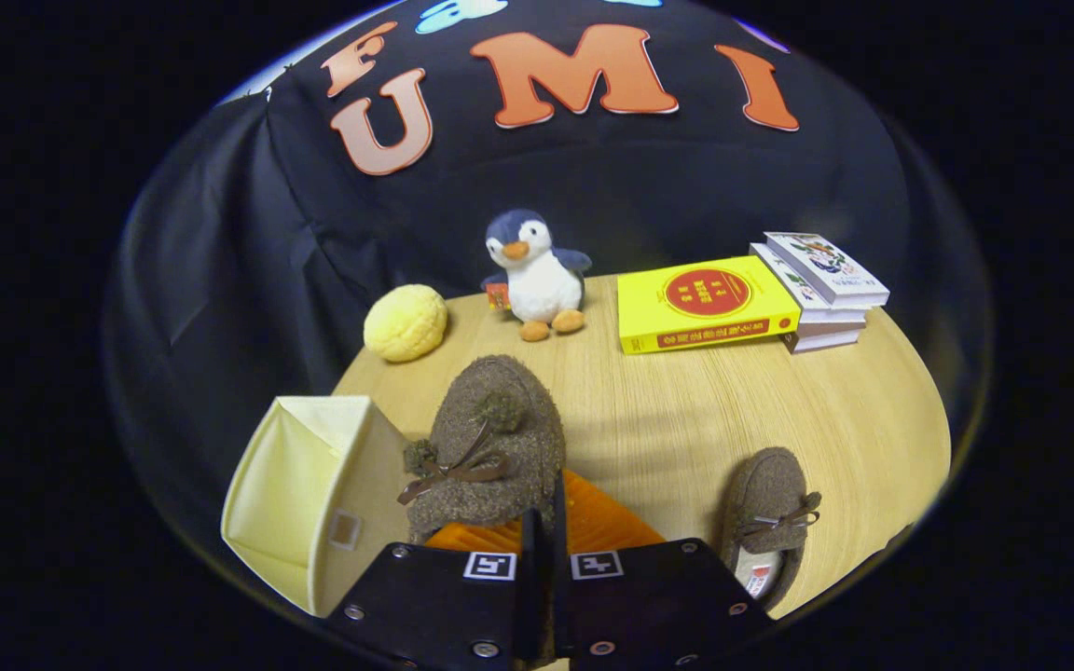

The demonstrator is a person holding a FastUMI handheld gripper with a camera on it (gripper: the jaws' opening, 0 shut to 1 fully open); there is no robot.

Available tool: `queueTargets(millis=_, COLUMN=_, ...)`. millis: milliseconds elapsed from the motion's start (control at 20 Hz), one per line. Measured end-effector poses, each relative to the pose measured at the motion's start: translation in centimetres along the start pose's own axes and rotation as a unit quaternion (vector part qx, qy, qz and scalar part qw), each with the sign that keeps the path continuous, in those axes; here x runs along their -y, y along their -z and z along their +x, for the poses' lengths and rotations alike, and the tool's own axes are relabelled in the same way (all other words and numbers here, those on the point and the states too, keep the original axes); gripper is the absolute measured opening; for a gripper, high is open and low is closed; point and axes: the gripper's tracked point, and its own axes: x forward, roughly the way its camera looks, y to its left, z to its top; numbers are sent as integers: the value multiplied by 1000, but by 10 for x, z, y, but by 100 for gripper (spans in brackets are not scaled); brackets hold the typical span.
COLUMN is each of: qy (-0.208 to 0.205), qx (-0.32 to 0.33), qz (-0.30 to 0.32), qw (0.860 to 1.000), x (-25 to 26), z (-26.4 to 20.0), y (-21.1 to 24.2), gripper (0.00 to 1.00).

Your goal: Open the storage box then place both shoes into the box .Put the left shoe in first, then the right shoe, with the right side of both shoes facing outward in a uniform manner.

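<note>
Shoe [490, 447], gripped at its heel by our closed fingers [544, 522], hangs just right of the open storage box [299, 485]; the second shoe [770, 522] lies on the desk [686, 410] farther right. We should carry it level over the box mouth, right side outward.

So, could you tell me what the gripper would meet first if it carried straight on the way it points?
The gripper is already shut on the brown shoe. Straight ahead lies bare wooden table, then probably the penguin plush by the wall, though depth is unclear.
</note>
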Motion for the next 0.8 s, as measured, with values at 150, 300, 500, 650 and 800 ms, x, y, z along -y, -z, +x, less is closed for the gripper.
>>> queueTargets(millis=150, qy=-29, qx=14, qz=4, qw=999, x=-39, z=-20, y=-24, gripper=7)
queueTargets(millis=300, qy=-53, qx=11, qz=-4, qw=999, x=-83, z=-28, y=-33, gripper=7)
queueTargets(millis=500, qy=-85, qx=-9, qz=-11, qw=996, x=-141, z=-21, y=-28, gripper=7)
queueTargets(millis=650, qy=-94, qx=-42, qz=-20, qw=994, x=-176, z=-6, y=-6, gripper=7)
queueTargets(millis=800, qy=-95, qx=-72, qz=-32, qw=992, x=-205, z=13, y=18, gripper=7)
